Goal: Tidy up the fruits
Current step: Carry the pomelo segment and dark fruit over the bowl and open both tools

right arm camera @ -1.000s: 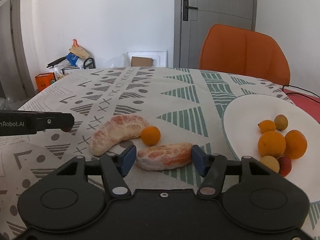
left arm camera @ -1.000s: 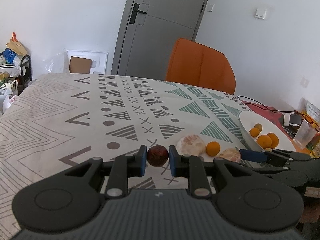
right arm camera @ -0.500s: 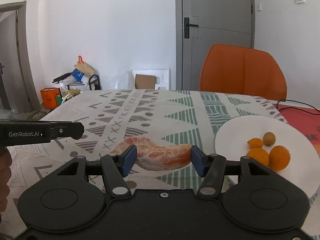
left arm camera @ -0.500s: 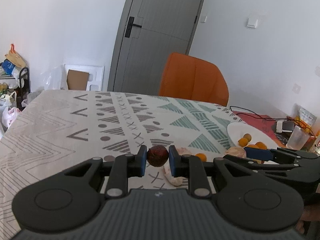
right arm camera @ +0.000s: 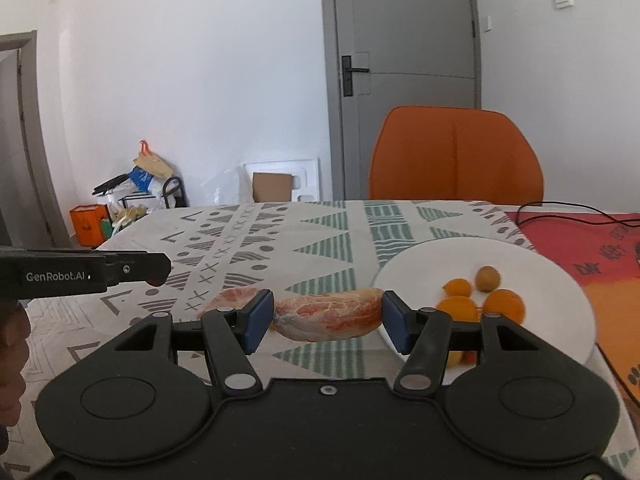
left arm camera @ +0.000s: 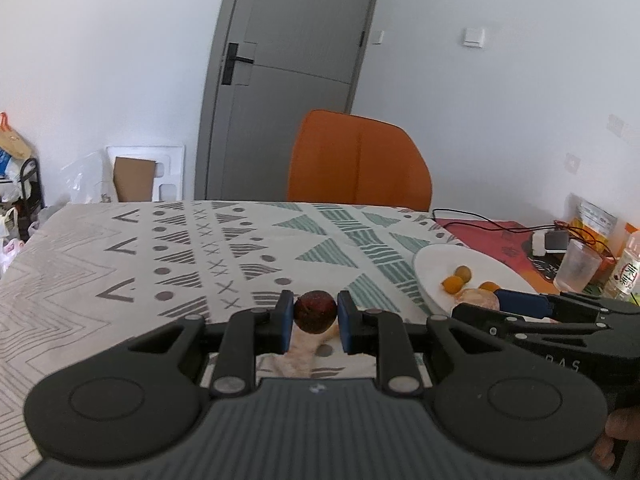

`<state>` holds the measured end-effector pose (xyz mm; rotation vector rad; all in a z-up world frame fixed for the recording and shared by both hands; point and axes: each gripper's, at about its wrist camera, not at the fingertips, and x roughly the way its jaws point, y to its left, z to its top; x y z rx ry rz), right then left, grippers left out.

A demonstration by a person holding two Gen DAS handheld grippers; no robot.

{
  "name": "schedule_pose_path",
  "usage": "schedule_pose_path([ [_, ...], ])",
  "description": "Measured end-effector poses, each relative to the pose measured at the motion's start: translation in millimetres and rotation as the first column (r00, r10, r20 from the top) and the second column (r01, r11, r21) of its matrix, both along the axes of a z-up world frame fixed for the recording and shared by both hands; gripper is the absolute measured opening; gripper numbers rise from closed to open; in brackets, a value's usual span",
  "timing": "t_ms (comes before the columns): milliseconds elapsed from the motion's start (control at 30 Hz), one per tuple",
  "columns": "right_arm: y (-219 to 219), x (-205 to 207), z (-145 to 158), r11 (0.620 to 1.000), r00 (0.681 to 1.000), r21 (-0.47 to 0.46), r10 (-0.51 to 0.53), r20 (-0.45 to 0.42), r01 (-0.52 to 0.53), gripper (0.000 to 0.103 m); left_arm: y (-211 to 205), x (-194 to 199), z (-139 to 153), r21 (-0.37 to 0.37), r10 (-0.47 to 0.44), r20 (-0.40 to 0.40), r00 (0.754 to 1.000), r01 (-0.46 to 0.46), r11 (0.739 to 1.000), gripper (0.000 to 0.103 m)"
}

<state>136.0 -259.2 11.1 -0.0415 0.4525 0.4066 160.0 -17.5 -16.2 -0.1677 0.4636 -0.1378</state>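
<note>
Bright, even daylight fills both views, shadows are soft, the fisheye bends the door (left arm camera: 288, 80) and darkens the corners, and the plate (right arm camera: 560, 280) looks slightly blurred.

Left wrist view: low over patterned tablecloth (left arm camera: 120, 264), facing door (left arm camera: 288, 80).
Right wrist view: likewise, close above table.
Shared: orange chair (right arm camera: 456, 156), white plate (right arm camera: 560, 280), door.
</note>
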Motion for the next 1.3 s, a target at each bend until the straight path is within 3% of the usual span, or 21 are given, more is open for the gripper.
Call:
schedule_pose_path([
  [733, -71.3, -0.5, -6.8, 0.993, 0.993, 0.045, -0.114, 0.018, 0.113, 0.056, -65.7, 21.6, 4.4, 0.059, -0.111, 0.005, 0.994, 0.111, 0.992, 0.022],
  [1300, -112.2, 15.1, -17.8, 0.98, 0.979, 0.003, -0.199, 0.047, 0.199, 0.057, -106.1, 54.8, -2.1, 0.112, -0.176, -0.03, 0.984, 0.178, 0.978, 0.022],
])
